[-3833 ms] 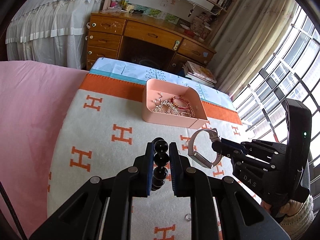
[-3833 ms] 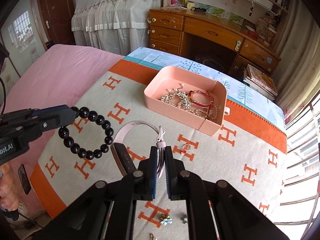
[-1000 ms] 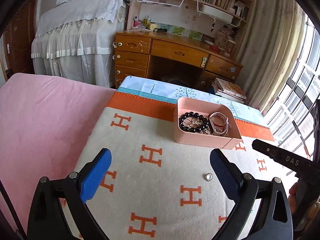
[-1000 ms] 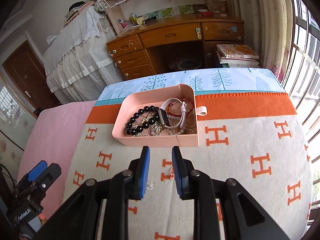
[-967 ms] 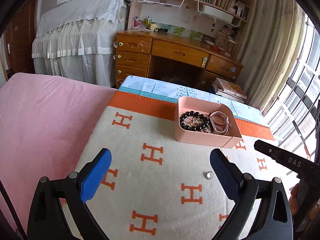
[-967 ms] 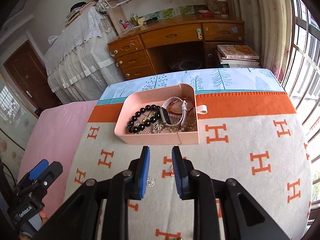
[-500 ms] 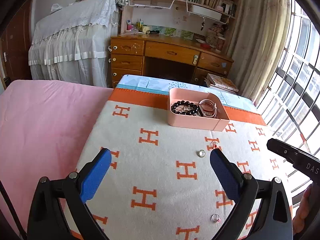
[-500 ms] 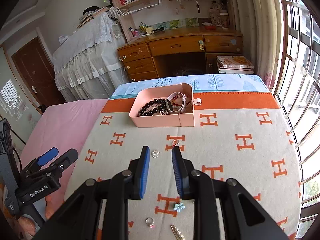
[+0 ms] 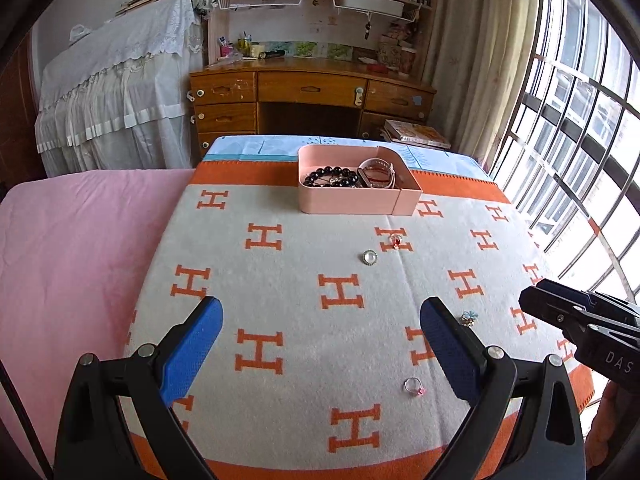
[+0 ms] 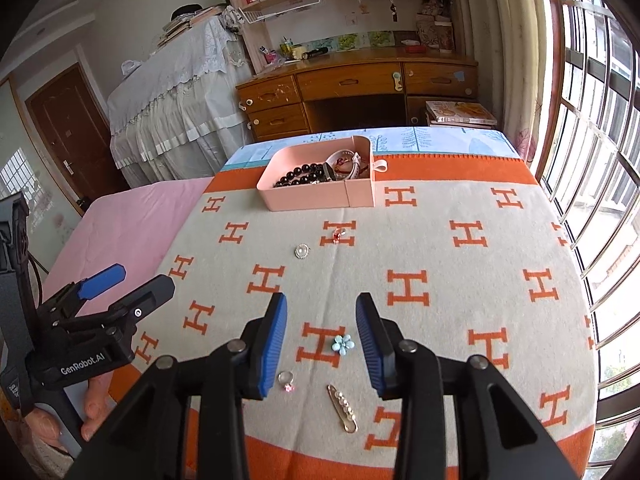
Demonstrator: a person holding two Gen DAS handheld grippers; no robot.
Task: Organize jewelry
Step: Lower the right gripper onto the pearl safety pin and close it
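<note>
A pink tray (image 9: 352, 203) (image 10: 316, 199) at the far side of the blanket holds a black bead bracelet (image 9: 331, 176), a pink-strap watch (image 10: 347, 165) and other jewelry. Loose on the blanket lie a round pearl brooch (image 9: 370, 257) (image 10: 302, 251), a red-stone ring (image 9: 396, 241) (image 10: 337, 235), a blue flower piece (image 10: 343, 343) (image 9: 469, 317), a pink-stone ring (image 9: 414, 385) (image 10: 286, 380) and a gold pearl hairpin (image 10: 343, 402). My left gripper (image 9: 320, 344) is open wide and empty. My right gripper (image 10: 321, 338) is open, with the blue flower between its fingers.
The orange-and-cream H-pattern blanket (image 9: 280, 280) covers the near bed; pink sheet (image 9: 72, 248) lies to the left. A wooden desk (image 9: 312, 92), a white-draped piece of furniture and barred windows at the right stand beyond.
Both grippers have pulled back from the tray toward the near edge of the blanket. My right gripper has opened from nearly shut. Bracelet and watch lie in the tray.
</note>
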